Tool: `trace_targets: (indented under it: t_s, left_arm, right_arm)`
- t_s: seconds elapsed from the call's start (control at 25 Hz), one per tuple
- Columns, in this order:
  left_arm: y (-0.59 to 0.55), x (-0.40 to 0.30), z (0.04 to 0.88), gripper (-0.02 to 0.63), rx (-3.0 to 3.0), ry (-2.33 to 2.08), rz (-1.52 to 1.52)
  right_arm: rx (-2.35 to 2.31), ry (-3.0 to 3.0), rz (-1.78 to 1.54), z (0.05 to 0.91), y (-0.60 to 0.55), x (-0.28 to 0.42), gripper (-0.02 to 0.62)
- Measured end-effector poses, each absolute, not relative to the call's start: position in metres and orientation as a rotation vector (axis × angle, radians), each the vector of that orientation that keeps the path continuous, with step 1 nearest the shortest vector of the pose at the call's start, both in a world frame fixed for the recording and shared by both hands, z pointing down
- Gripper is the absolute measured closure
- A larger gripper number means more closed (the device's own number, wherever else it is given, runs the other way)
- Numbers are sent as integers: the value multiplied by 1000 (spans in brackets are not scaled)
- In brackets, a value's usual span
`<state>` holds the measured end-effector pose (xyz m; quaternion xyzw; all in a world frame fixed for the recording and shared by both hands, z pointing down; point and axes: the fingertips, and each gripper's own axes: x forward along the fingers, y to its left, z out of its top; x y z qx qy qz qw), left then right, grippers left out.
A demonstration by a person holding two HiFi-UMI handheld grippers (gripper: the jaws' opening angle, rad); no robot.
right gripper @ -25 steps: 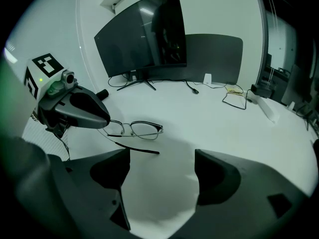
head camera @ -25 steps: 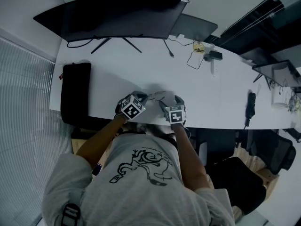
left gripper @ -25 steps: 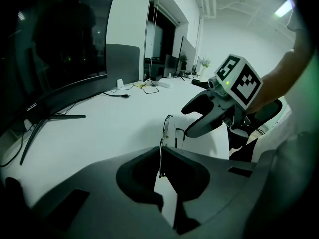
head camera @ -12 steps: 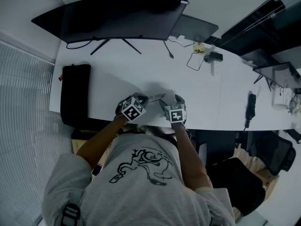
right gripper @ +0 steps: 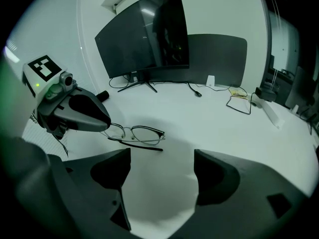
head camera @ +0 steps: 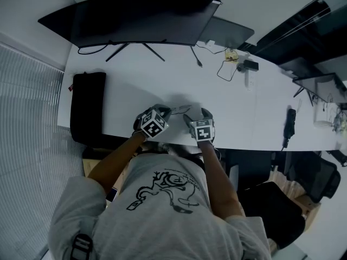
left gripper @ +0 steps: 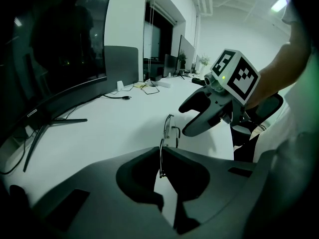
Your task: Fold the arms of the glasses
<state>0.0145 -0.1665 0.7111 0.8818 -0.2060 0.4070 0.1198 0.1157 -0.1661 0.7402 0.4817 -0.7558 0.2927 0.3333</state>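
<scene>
The thin metal-framed glasses [right gripper: 134,133] lie on the white table [head camera: 233,107] near its front edge, lenses upright. One dark arm lies folded along the frame's underside. My left gripper [left gripper: 162,152] is shut on the other arm of the glasses [left gripper: 168,129], which runs down between its jaws. In the right gripper view the left gripper [right gripper: 102,121] covers the frame's left end. My right gripper [right gripper: 162,169] stands open just short of the glasses, with nothing between its jaws. From the head view both grippers, left [head camera: 164,112] and right [head camera: 194,116], flank the glasses [head camera: 180,110].
A wide curved monitor [head camera: 130,18] stands at the back of the table, with a second dark screen [head camera: 225,32] to its right. A black pouch [head camera: 87,104] lies at the left edge. Cables and a small device [head camera: 238,65] lie at the back right.
</scene>
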Motion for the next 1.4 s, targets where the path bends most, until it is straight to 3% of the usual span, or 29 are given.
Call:
trace_targets:
  t_s: [0.2, 0.52, 0.92, 1.4]
  left_arm:
    - [-173, 12, 710, 572, 2595, -642, 1200]
    - [-187, 10, 713, 572, 2730, -789, 1314]
    - [-175, 18, 729, 568, 2765, -775, 1396]
    - [-166, 14, 710, 557, 2704, -866, 1248]
  right_arm:
    - [1242, -1994, 731, 729, -164, 110, 204]
    - [1229, -2046, 725, 718, -157, 104, 313]
    - [1261, -2070, 733, 705, -148, 109, 373]
    - [1318, -2142, 692, 669, -142, 118, 451]
